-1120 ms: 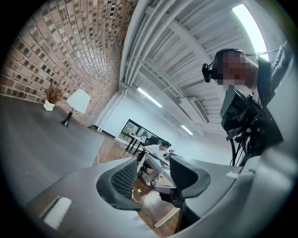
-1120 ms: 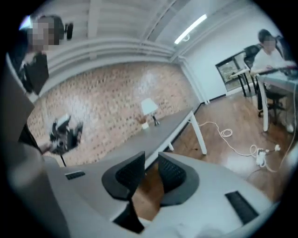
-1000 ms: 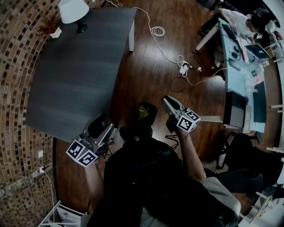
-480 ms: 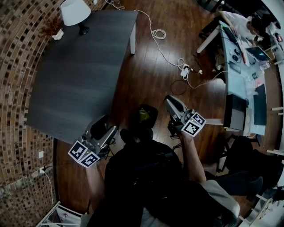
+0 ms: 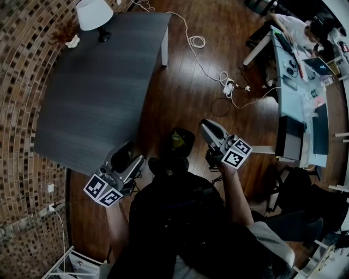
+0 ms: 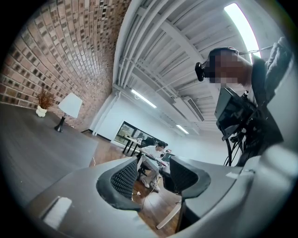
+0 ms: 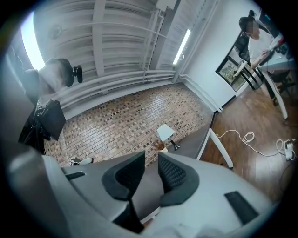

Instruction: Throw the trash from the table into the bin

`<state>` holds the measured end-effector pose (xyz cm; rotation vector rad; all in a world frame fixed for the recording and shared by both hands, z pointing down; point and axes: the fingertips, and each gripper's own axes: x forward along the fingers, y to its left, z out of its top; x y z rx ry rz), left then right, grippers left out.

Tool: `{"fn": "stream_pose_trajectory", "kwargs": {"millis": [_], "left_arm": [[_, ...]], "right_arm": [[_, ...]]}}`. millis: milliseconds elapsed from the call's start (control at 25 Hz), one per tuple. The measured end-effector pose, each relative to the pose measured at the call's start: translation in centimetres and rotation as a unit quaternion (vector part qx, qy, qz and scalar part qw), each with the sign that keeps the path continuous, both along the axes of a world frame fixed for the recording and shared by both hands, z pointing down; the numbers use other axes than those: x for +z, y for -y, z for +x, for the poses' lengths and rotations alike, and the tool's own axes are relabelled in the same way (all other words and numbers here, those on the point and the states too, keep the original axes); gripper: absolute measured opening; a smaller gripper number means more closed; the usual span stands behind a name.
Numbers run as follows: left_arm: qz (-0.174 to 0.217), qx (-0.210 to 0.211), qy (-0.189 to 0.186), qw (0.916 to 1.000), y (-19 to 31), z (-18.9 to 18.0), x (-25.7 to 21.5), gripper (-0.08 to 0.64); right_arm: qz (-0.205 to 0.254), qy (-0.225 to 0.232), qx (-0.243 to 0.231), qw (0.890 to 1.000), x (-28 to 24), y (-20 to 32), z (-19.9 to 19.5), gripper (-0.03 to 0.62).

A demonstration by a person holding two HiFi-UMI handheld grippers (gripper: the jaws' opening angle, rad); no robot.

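Observation:
The dark grey table (image 5: 92,92) carries no trash that I can see. A black bin (image 5: 177,144) stands on the wood floor just off the table's near corner, with something yellow-green inside. My left gripper (image 5: 128,151) hovers at the table's near edge, left of the bin. In the left gripper view the left gripper (image 6: 153,175) is open and empty. My right gripper (image 5: 206,125) hangs right of the bin, above the floor. The right gripper view has the right gripper (image 7: 150,171) with a narrow gap between its pads and nothing in it.
A white lamp (image 5: 94,13) and a small vase of dried twigs (image 5: 71,41) stand at the table's far end by the brick wall. White cables (image 5: 218,76) trail over the floor. A cluttered desk (image 5: 297,98) with a seated person (image 5: 292,24) stands at the right.
The right gripper has lifted a little beside the bin. The left gripper has stayed where it was. Both sets of jaws look unchanged.

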<state>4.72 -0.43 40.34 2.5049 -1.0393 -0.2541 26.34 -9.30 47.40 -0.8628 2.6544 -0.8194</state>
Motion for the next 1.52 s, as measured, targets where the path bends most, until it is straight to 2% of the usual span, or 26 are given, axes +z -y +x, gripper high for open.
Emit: {"fn": "stream_pose_trajectory", "kwargs": {"millis": [280,440,720,1520], "left_arm": [[0.006,-0.012,0.003,0.9999,0.0,0.1,-0.3,0.229],[0.017,-0.026,0.02,0.9993,0.1,-0.1,-0.6,0.227],[0.005,-0.02,-0.002,0.9998,0.1,0.2,-0.5,0.222],[0.001,-0.004,0.006,1.0,-0.3,3.1,-0.5,0.222]], "right_arm": [[-0.006,-0.002,-0.005,1.0,0.4,-0.4,0.1,0.084],[-0.004,-0.001,-0.008,1.0,0.3,-0.5,0.1,0.084],[-0.003,0.0,-0.012,1.0,0.1,-0.4,0.2,0.084],[0.008,0.001,-0.028,1.0,-0.1,-1.3,1.0,0.084]]}}
